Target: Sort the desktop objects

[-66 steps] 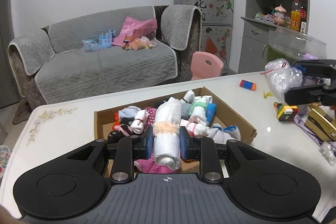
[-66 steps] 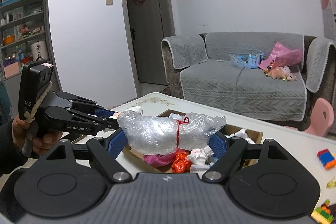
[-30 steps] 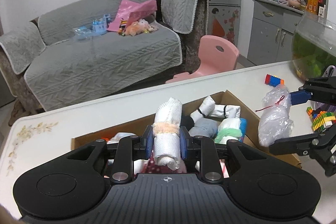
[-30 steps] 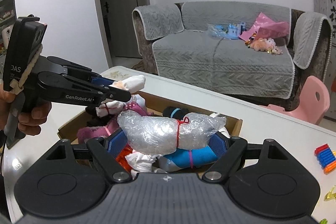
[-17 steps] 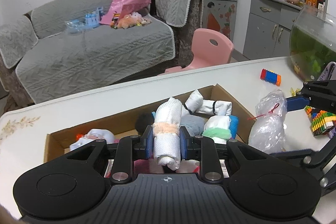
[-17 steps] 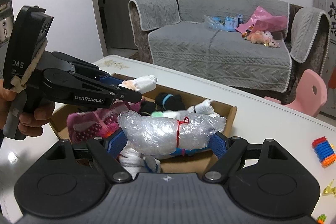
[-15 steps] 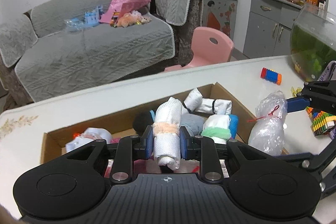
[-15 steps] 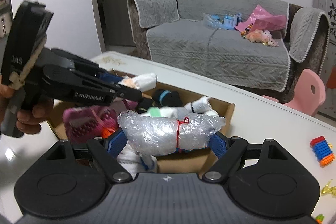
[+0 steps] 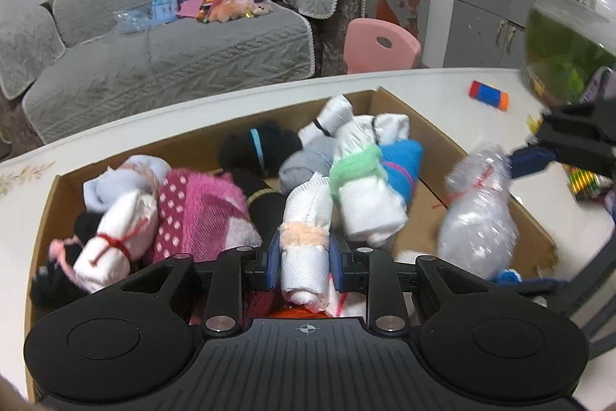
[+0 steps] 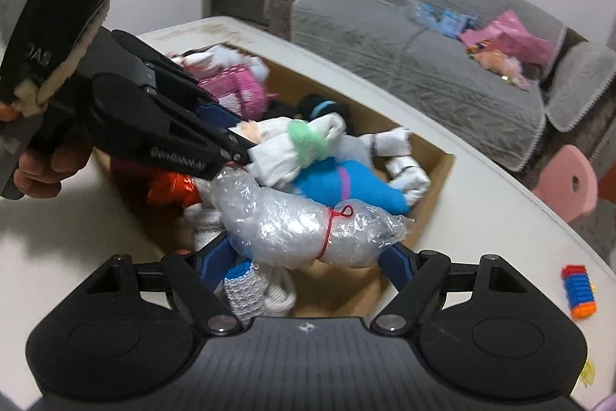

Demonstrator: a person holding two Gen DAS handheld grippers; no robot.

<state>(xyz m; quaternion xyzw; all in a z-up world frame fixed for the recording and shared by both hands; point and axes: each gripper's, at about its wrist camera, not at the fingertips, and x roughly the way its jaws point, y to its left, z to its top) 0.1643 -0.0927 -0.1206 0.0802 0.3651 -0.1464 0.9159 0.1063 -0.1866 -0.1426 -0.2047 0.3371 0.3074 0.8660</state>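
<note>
While both tongs hover over the crowded box [image 9: 435, 141], left tongs [image 9: 304, 262] clamp white roll [image 9: 306, 218], right tongs [image 10: 308, 257] closing on plastic bundle [image 10: 292, 226].

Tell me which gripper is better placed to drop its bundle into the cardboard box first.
Probably the left. The left gripper holds the white roll well inside the cardboard box, above the other bundles. The right gripper holds its plastic-wrapped bundle over the box's near edge.
</note>
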